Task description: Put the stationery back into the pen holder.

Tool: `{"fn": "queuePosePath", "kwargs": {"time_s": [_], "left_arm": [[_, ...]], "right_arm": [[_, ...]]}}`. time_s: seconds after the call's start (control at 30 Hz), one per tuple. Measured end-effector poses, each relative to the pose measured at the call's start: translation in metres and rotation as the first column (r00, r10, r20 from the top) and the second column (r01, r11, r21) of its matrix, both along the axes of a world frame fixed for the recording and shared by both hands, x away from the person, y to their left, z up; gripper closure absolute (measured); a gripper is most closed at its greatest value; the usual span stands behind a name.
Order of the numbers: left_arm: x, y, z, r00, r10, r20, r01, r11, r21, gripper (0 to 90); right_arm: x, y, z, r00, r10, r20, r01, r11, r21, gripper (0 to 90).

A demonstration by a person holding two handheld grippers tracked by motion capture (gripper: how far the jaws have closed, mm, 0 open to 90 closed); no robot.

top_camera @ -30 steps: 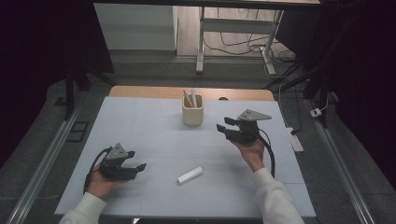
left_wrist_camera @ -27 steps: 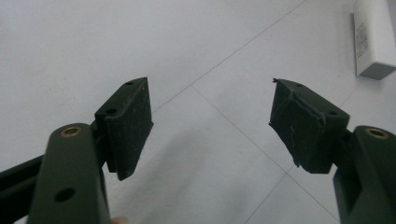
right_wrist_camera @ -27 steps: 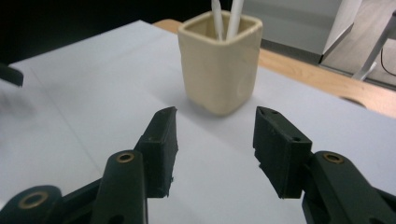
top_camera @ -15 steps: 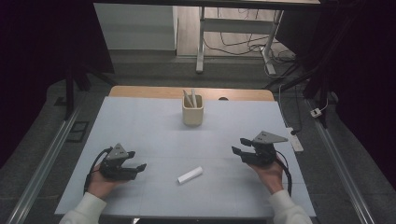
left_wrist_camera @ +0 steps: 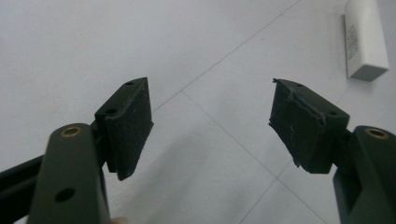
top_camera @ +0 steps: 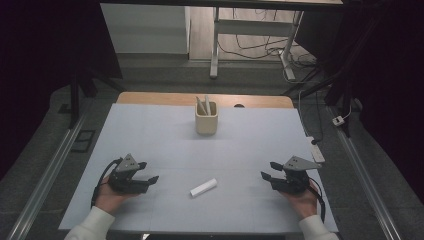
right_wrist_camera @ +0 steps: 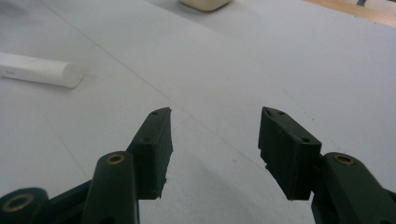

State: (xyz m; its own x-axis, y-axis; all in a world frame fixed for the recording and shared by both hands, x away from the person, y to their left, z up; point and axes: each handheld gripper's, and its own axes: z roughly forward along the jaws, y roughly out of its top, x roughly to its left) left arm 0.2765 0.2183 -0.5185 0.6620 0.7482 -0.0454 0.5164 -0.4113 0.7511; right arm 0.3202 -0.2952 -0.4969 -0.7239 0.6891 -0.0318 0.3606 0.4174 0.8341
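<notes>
White surface (top_camera: 150, 130): tube (top_camera: 203, 187) lies loose btwn left gripper (top_camera: 148, 175) & right gripper (top_camera: 269, 170), both spread w/ nothing held, right's jaws just opening, two already in cup (top_camera: 206, 123), pickup pending.

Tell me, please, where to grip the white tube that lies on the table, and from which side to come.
Probably grip the white tube at its middle, coming from above with the jaws across its narrow width. It lies flat on the table, diagonal, free all around, so the round sides offer the only opposed faces. The open left gripper is nearer.
</notes>
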Motion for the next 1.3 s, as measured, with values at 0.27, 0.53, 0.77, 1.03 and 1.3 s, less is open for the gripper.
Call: {"fn": "queuePosePath", "kwargs": {"time_s": [0.27, 0.53, 0.77, 1.03, 1.3], "left_arm": [[0.000, -0.009, 0.000, 0.9996, -0.027, 0.003, 0.027, 0.9995, 0.018, 29.0], [0.008, -0.027, 0.012, 0.9977, -0.066, 0.016, 0.066, 0.9978, 0.007, 28.9], [0.018, -0.053, 0.022, 0.9926, -0.122, 0.001, 0.122, 0.9926, -0.008, 28.5], [0.024, -0.083, 0.027, 0.9788, -0.201, -0.039, 0.201, 0.9795, 0.006, 27.8], [0.031, -0.113, 0.028, 0.9630, -0.260, -0.072, 0.263, 0.9641, 0.037, 27.2]], "right_arm": [[0.001, -0.004, -0.003, 1.0000, 0.003, 0.004, -0.003, 1.000, 0.000, 44.4], [0.001, -0.006, -0.004, 1.0000, 0.001, 0.003, -0.001, 1.000, 0.006, 44.3], [0.001, -0.006, -0.005, 1.0000, 0.000, -0.002, 0.000, 1.000, 0.005, 44.2], [0.002, -0.006, -0.006, 1.0000, -0.004, -0.008, 0.004, 1.000, -0.003, 44.0], [0.001, -0.005, -0.007, 1.0000, -0.006, -0.007, 0.006, 1.000, -0.006, 43.9]]}}
